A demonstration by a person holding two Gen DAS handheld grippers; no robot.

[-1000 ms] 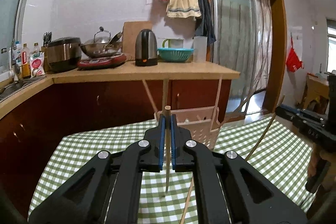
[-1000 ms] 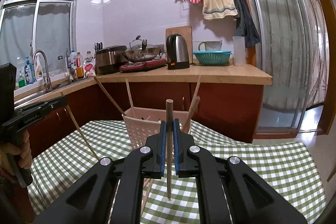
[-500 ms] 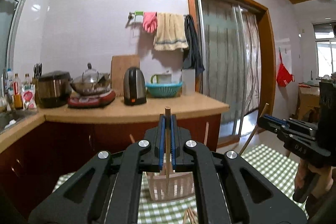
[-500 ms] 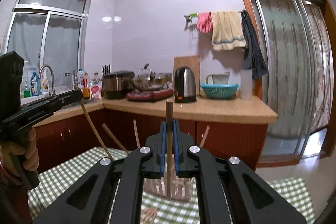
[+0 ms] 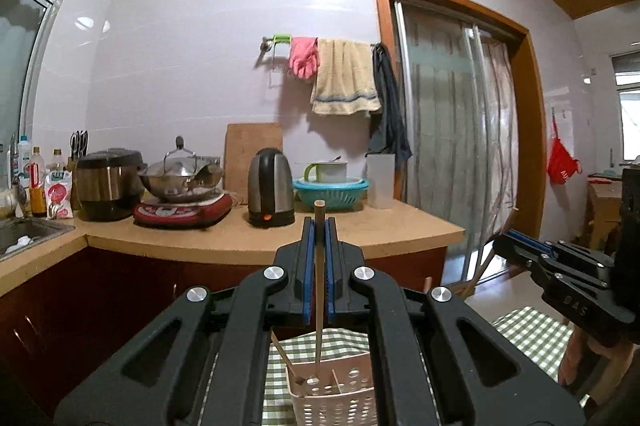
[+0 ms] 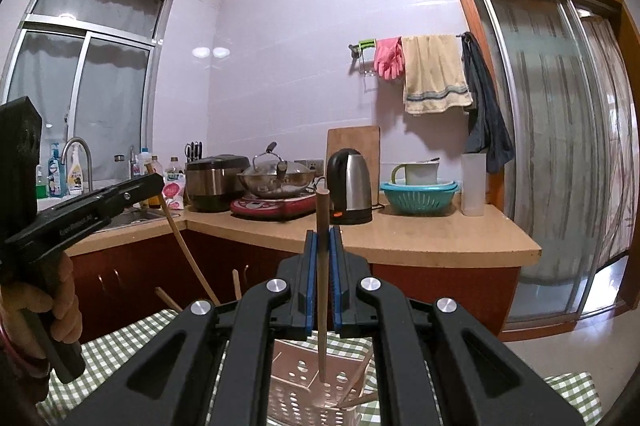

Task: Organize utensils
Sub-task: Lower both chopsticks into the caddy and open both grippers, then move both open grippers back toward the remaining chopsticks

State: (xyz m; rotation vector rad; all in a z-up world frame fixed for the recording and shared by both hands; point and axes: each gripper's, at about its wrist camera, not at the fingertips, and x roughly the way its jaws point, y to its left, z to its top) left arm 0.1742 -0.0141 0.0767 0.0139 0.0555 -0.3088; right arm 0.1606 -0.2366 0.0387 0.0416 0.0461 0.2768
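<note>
Above the basket point(image 5: 332, 392) on the checked cloth point(image 5: 532, 334), both grippers, left point(image 5: 319, 266) and right point(image 6: 323, 274), pinch upright chopsticks point(image 5: 319, 290), tips aimed into it, ready for dropping in.

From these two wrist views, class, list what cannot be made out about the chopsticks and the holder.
- Left wrist view: the holder's base and sides are hidden by the left claw.
- Right wrist view: the right claw covers most of the basket; how many sticks it holds cannot be counted.
- Both views: the middle of each gripped chopstick sits hidden between the pads.
- Bottle labels by the sink are too small.
</note>
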